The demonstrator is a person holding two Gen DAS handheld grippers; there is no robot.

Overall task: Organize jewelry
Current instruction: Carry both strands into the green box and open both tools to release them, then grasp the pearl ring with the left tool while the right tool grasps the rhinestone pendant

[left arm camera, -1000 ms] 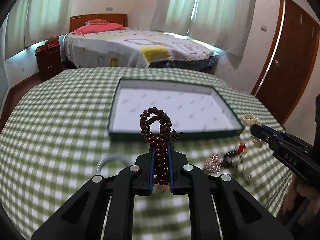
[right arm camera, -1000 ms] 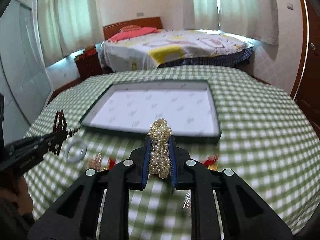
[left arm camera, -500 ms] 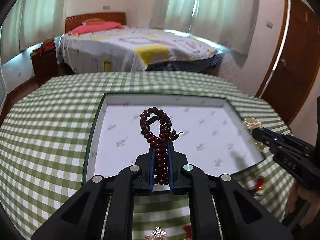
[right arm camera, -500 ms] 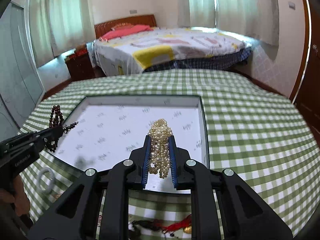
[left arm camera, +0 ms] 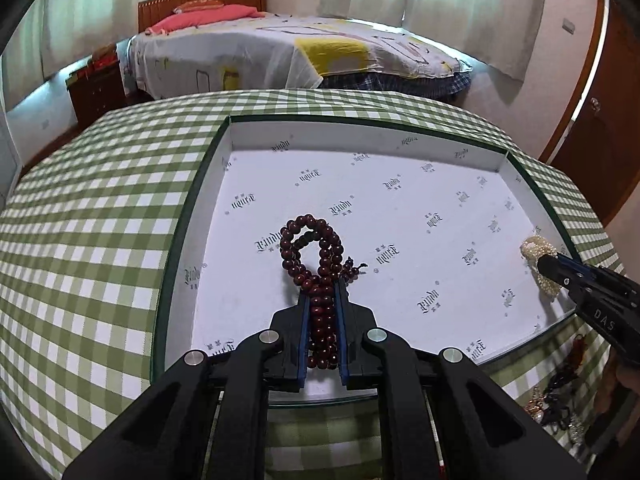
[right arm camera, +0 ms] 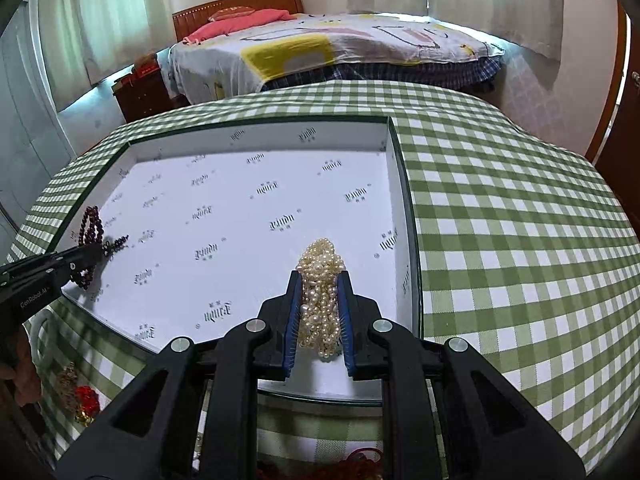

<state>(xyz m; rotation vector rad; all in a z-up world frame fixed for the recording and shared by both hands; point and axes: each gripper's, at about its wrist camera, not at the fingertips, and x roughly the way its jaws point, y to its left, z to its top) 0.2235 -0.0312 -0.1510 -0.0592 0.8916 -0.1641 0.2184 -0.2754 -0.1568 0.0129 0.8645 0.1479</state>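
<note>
Bedroom setting, bed at 12 o'clock behind a table covered in green-and-white checked cloth point(left arm camera: 100, 240), with a shallow white-lined, dark-green-rimmed cardboard tray point(left arm camera: 224, 148) centred on it. Change over the last second: both grippers moved forward from above the cloth at the near side to above the tray floor, so the tray now fills both wrist views. Left gripper point(left arm camera: 322, 300) jaws clenched on a dark red wooden bead bracelet point(left arm camera: 316, 256), loop sticking out toward 12 o'clock, hanging over the tray's left half, not touching the liner as far as I can tell. Right gripper point(right arm camera: 322, 300) jaws clamped on a bunched cream pearl strand point(right arm camera: 322, 276), over the tray's right side near the 3 o'clock wall. Neither piece released yet. Judgement: transport phase basically done, next is lower and open jaws so each piece lands inside, well apart. Risk: beads snagging on the blue finger pads point(left arm camera: 303, 340) at release. Leftover pile of mixed red and gold trinkets point(right arm camera: 82, 400) on the cloth at 7 o'clock in the right view, plus a pale ring-shaped bangle point(right arm camera: 42, 344) nearby, both outside the tray, so more picks remain.
</note>
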